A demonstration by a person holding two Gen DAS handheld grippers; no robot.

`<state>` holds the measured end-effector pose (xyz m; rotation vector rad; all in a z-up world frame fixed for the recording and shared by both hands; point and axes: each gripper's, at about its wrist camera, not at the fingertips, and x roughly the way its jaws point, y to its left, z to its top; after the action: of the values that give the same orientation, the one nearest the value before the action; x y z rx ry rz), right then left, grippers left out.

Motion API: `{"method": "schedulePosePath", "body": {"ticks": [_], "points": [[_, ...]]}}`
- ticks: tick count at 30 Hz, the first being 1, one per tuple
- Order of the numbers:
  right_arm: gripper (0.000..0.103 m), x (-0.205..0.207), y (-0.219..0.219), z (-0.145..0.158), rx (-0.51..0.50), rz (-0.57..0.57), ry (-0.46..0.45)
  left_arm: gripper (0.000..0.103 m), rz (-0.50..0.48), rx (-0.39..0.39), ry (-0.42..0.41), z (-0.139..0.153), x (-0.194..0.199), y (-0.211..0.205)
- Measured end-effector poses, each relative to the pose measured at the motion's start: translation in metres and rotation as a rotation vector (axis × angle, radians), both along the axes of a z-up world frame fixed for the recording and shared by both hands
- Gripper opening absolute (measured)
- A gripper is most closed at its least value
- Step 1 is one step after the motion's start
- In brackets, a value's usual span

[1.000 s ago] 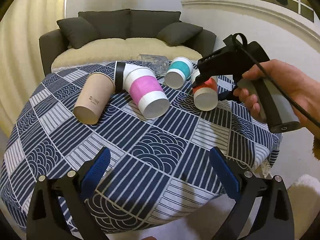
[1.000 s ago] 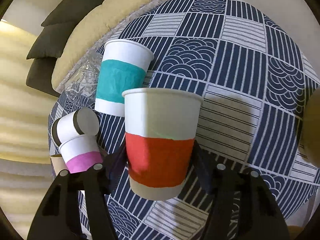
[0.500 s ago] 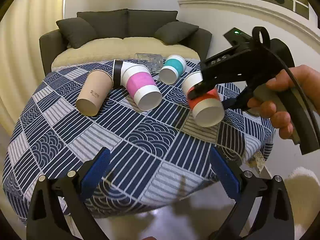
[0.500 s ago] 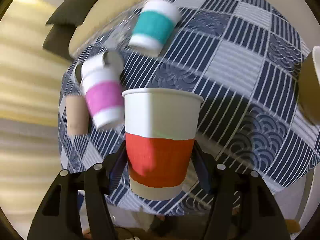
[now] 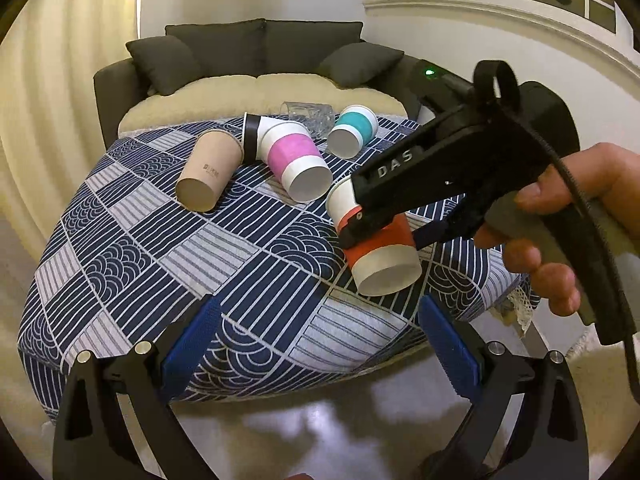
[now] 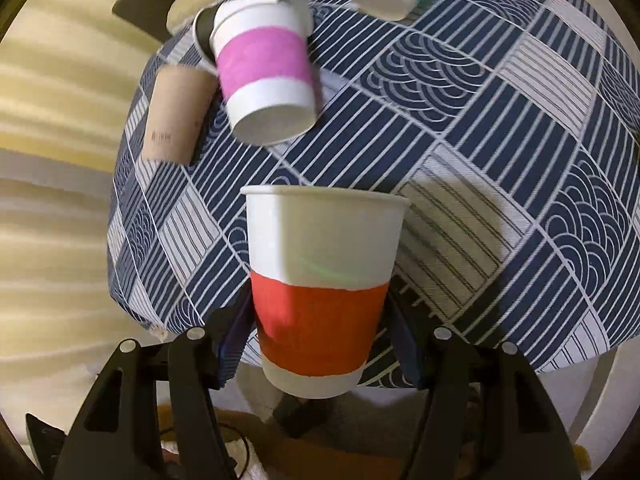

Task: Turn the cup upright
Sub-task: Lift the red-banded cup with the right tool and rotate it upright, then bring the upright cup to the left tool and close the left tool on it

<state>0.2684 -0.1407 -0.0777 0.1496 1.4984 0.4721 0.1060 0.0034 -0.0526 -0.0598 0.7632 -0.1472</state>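
My right gripper [image 6: 318, 340] is shut on a white paper cup with a red band [image 6: 320, 292] and holds it in the air above the table's near right part. In the left wrist view the cup [image 5: 378, 246] is tilted, its base toward me, with the right gripper [image 5: 384, 232] clamped on the red band. My left gripper [image 5: 320, 344] is open and empty, off the table's front edge.
On the blue patterned tablecloth [image 5: 200, 248] lie a pink-banded cup [image 5: 296, 160], a brown cup [image 5: 208, 168], a teal-banded cup [image 5: 354, 130], a black-banded cup [image 5: 252, 134] and a clear glass [image 5: 308, 114]. A dark sofa [image 5: 264, 52] stands behind.
The right gripper has lifted the red-banded cup off the table and carried it nearer and to the front. The left gripper has drawn back from the table.
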Motion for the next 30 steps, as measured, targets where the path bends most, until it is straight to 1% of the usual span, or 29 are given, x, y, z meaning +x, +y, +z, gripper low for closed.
{"method": "schedulePosePath", "body": {"ticks": [1,2,3,4,9,12,14,17,18,20,21,23,24,27,28,30], "points": [[0.064,0.005,0.002,-0.002,-0.004,0.0,0.003,0.096,0.001,0.001,0.002,0.0,0.0,0.0],[0.072,0.005,0.003,-0.002,-0.005,-0.002,0.005,0.096,0.002,0.002,0.005,-0.001,0.0,0.0],[0.077,0.01,0.003,-0.003,-0.004,-0.004,0.006,0.096,0.002,0.004,0.009,-0.002,0.001,0.0],[0.079,0.011,0.003,-0.002,0.001,-0.007,0.005,0.096,0.002,0.003,0.011,-0.003,0.002,0.0],[0.079,0.013,-0.006,0.006,0.034,-0.029,-0.004,0.096,0.004,-0.021,0.023,-0.005,0.006,0.0],[0.079,0.008,-0.026,0.029,0.046,-0.026,-0.023,0.096,-0.005,-0.047,0.045,-0.007,0.007,0.001],[0.079,0.002,-0.04,0.054,0.081,-0.013,-0.072,0.096,-0.014,-0.097,0.069,-0.01,0.007,0.005],[0.08,-0.011,-0.063,0.083,0.14,0.0,-0.151,0.096,-0.036,-0.118,0.092,-0.009,0.009,0.002],[0.082,-0.018,-0.072,0.089,0.166,0.007,-0.182,0.096,-0.046,-0.124,0.094,-0.005,0.01,0.001],[0.083,-0.033,-0.087,0.094,0.201,0.014,-0.243,0.096,-0.051,-0.154,0.093,0.004,0.013,0.0],[0.083,-0.041,-0.093,0.094,0.214,0.011,-0.268,0.096,-0.049,-0.18,0.103,0.009,0.018,0.001],[0.083,-0.06,-0.114,0.086,0.238,-0.001,-0.319,0.096,-0.037,-0.204,0.132,0.015,0.026,-0.001],[0.083,-0.066,-0.116,0.082,0.242,-0.002,-0.321,0.096,-0.034,-0.205,0.153,0.017,0.031,-0.002],[0.083,-0.086,-0.136,0.055,0.304,-0.025,-0.272,0.096,-0.058,-0.136,0.242,0.021,0.05,-0.018],[0.083,-0.09,-0.144,0.05,0.315,-0.042,-0.276,0.096,-0.077,-0.103,0.264,0.022,0.056,-0.026],[0.083,-0.102,-0.154,0.049,0.312,-0.056,-0.345,0.096,-0.071,-0.046,0.252,0.028,0.066,-0.037]]}}
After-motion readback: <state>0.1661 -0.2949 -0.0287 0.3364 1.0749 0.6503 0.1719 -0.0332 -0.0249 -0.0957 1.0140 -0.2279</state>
